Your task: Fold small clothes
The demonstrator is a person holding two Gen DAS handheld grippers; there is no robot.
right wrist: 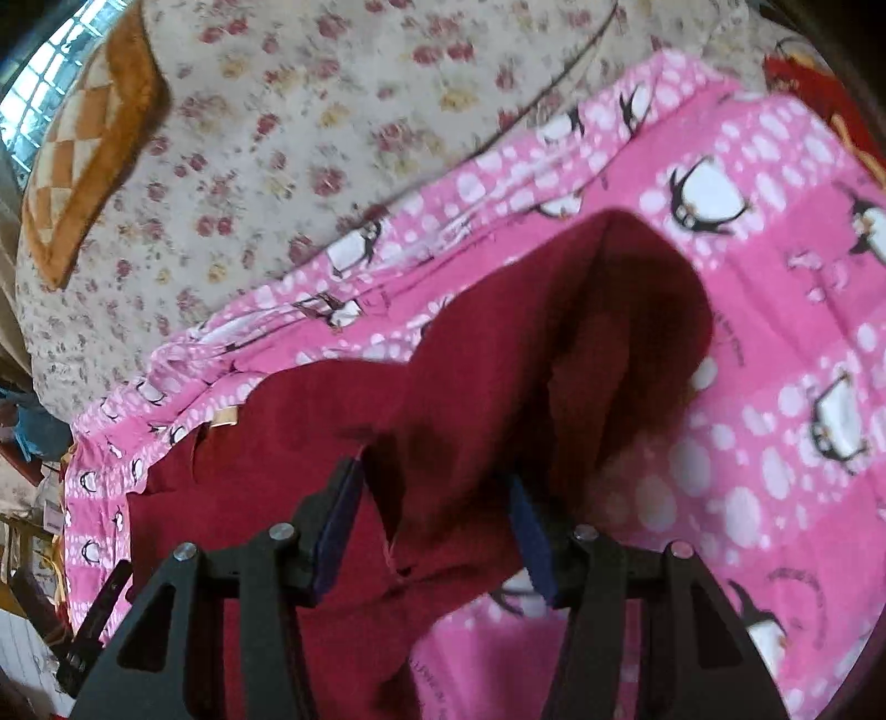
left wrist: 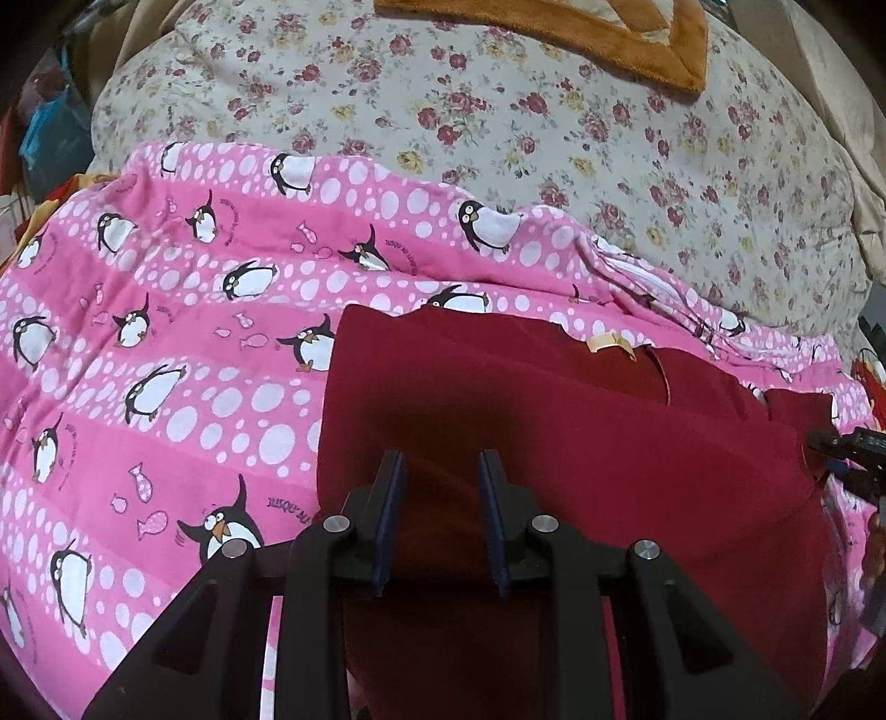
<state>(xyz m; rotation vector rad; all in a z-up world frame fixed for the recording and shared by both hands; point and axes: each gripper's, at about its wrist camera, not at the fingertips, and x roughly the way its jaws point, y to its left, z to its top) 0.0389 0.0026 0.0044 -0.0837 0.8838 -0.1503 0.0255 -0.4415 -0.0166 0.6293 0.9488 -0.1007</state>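
A dark red garment lies on a pink penguin-print sheet, with a beige neck label showing. My left gripper is open just above the garment's left part, its blue pads apart with cloth below them. In the right wrist view the same red garment has its sleeve bunched and raised between my right gripper's open jaws. The cloth drapes over the right pad; the pads do not pinch it.
A cream floral quilt covers the bed beyond the pink sheet. An orange plush blanket lies at the far edge, also in the right wrist view. The right gripper's black body shows at the garment's right edge.
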